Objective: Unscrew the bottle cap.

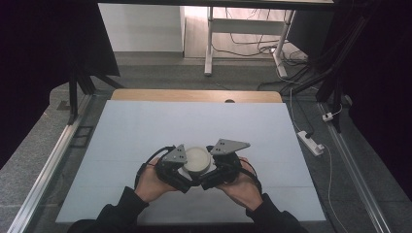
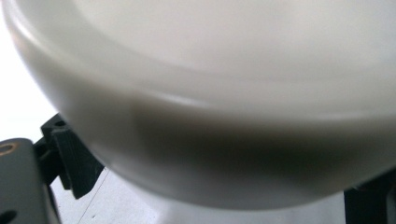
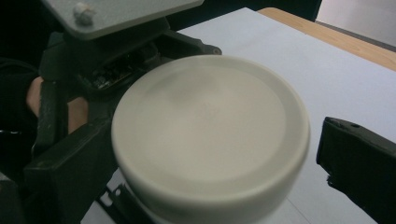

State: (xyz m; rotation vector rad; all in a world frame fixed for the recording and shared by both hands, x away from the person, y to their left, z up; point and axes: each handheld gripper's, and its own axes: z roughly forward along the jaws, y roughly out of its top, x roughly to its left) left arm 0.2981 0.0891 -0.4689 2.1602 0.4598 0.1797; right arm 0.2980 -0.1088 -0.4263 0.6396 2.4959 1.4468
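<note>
High view puts a round white jar [image 1: 198, 160] with a wide lid between the two grippers, near the middle of the white tabletop [image 1: 145, 131] and somewhat toward its near edge. Only the jar's lid top is plain from there; its body is hidden under the lid and behind both black gripper bodies and their grey plates, and the jaw tips are lost in that dark cluster.

Left gripper view is pressed so close that the lid [image 2: 233, 93] is a blurred pale curve cut off at the top and both sides. One black jaw shows at the lower left beside the lid's underside and another dark piece at the lower right corner, so the jar sits between them; whether the jaws actually press it, I cannot tell.

Right gripper view shows the lid [image 3: 210, 130] whole. The right gripper [image 3: 205, 196] stands wide: its right-hand jaw is clearly apart from the lid's rim, with tabletop showing in the gap, while the left-hand jaw lies against or just beside the lid's edge, the contact hidden by the overhang. Behind the lid sits the left gripper [image 3: 112, 70], with a hand [image 3: 77, 109] partly visible.
</note>
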